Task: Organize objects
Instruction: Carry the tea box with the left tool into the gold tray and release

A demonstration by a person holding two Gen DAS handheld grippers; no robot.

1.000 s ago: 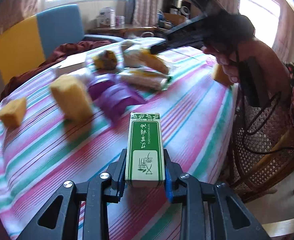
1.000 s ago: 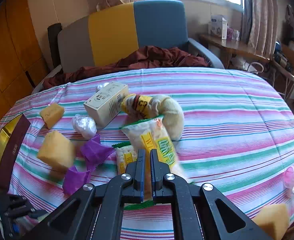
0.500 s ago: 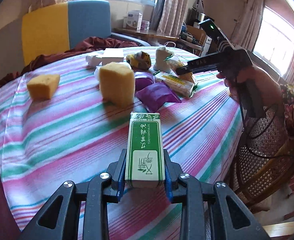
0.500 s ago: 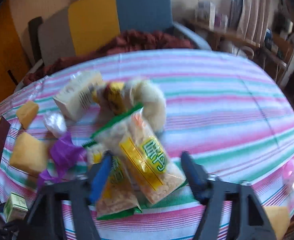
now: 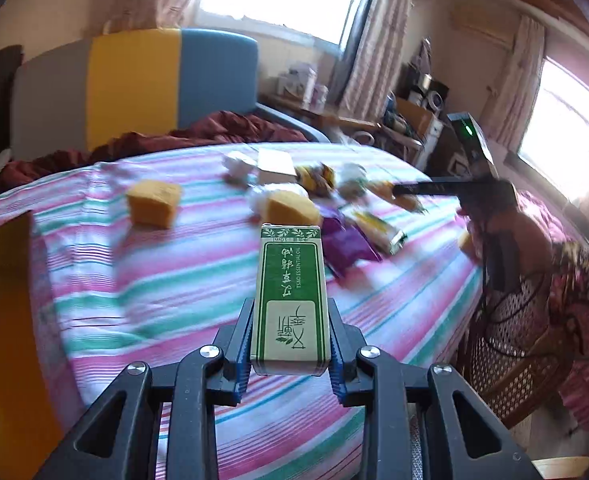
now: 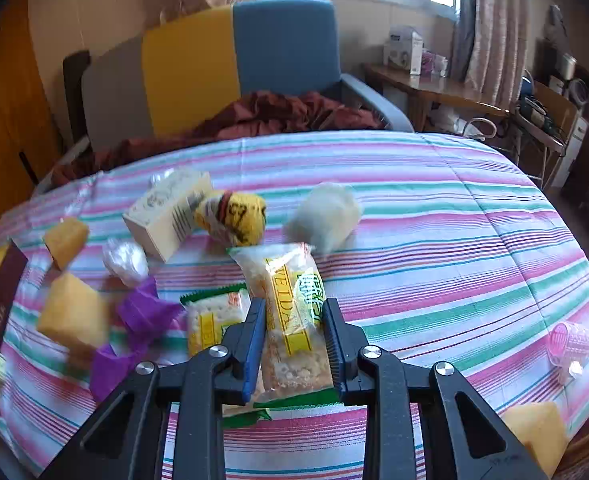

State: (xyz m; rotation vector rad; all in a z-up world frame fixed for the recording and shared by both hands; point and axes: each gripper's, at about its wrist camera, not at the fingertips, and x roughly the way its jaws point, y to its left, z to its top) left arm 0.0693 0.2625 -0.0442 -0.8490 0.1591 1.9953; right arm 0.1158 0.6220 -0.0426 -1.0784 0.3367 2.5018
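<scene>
Left wrist view has the left gripper [image 5: 290,334] with its jaws clamped on both long sides of a green-and-white essential-oil box [image 5: 291,296], which stands up between them, its far end pointing away over the striped cloth of the counter [image 5: 166,276]. This gripper hangs level above the near edge of the counter, where a wide band of bare striped cloth lies ahead of it; a dark-and-yellow box [image 5: 2,248] sits at the left edge. Beyond the bare band lie two yellow sponge blocks [image 5: 154,203], a purple packet [image 5: 346,246] and the rest of the clutter, well apart from the held box. At the right, the right gripper [image 5: 422,190] reaches in over the far snack packets, held by the person's hand [image 5: 506,224] just off the counter's right edge beside a wicker chair [image 5: 506,352]. Right wrist view shows that gripper's jaws part-way apart on either side of a yellow-labelled snack packet [image 6: 294,316], whose near end lies between them; whether the pads touch it I cannot tell. A second snack packet [image 6: 210,320] lies just left, touching it. Further out sit a pale carton [image 6: 166,214], a yellow wrapped bundle [image 6: 232,218], a white fluffy lump [image 6: 326,216] and a crumpled clear wrapper [image 6: 124,258]. To the right the cloth is open as far as a pink plastic piece [image 6: 568,342] near the edge.
</scene>
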